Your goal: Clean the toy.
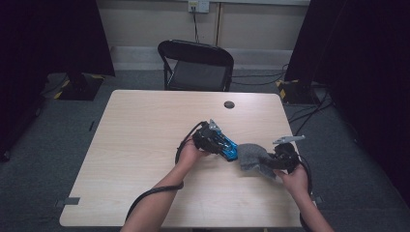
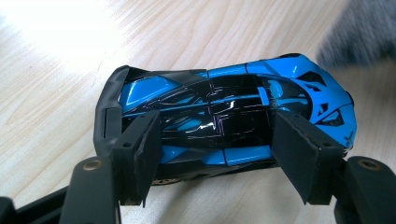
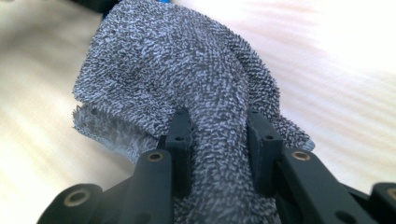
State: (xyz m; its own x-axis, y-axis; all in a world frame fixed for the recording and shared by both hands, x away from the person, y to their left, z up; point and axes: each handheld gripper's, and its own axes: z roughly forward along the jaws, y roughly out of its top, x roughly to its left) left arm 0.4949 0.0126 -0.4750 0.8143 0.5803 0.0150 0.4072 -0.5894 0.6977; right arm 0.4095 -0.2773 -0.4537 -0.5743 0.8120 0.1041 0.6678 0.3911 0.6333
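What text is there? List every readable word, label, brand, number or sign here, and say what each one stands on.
None can be read.
Blue toy car: glossy blue and black shapes, no lettering.
Grey towel: no tag or print.
Wall socket: too small to tell.

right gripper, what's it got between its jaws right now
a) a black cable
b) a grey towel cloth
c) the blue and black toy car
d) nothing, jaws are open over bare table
b: in the right gripper view the right gripper has its jaws pinched on a bunched fold of the grey towel cloth, while the blue and black toy car sits between the jaws of the left gripper.
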